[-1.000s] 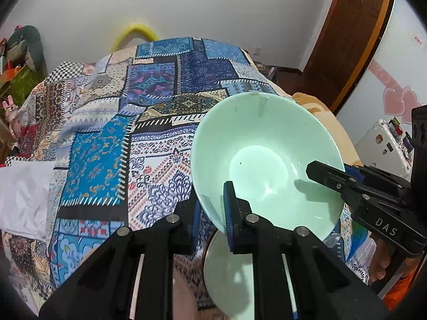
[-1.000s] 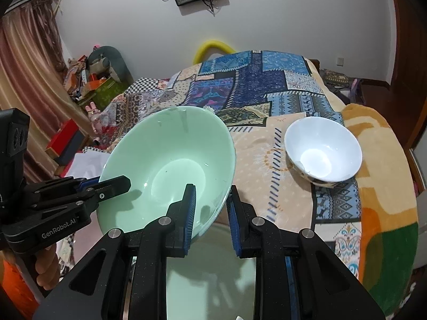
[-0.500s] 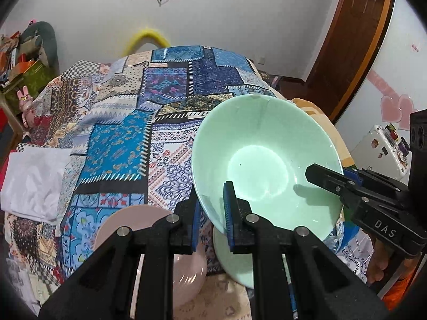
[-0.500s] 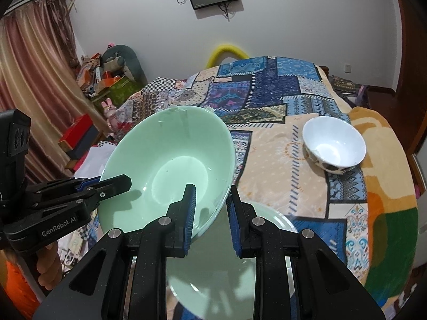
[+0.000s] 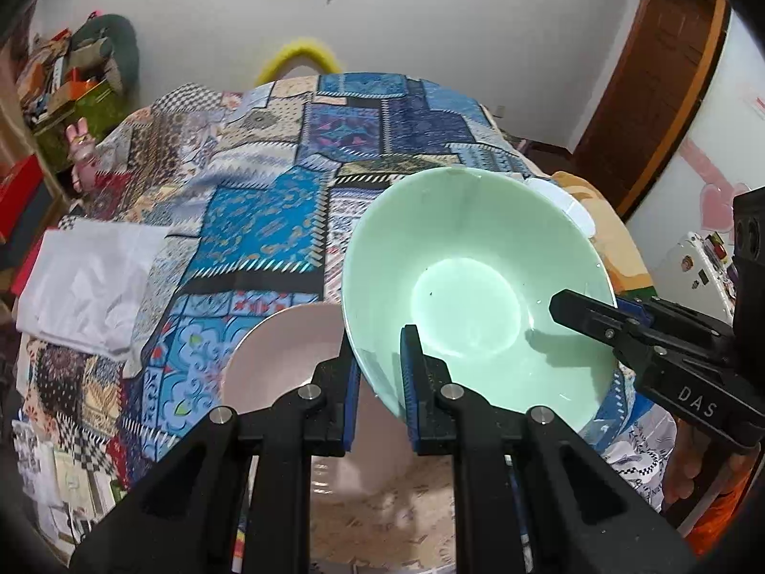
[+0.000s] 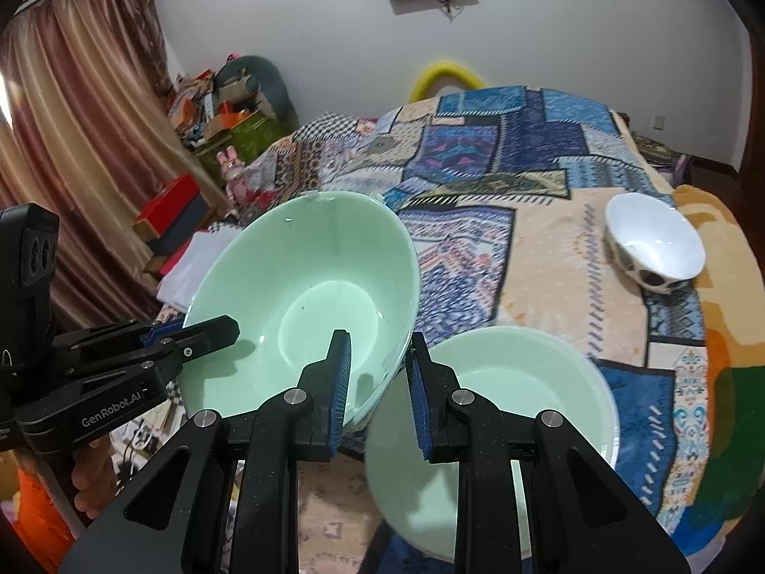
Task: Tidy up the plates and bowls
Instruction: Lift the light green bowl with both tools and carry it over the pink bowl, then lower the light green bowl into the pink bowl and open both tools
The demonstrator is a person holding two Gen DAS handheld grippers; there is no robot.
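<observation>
Shifted aside, green bowl (image 5: 471, 287), jaws of both grippers clenched on it, half-hides pink plate (image 5: 287, 358).

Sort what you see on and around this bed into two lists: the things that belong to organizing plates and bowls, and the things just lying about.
Belongs to the job:
- large green bowl, gripped by both grippers
- green plate
- pink plate
- white bowl

Just lying about:
- white cloth
- red box
- pink rabbit toy
- yellow ring
</observation>
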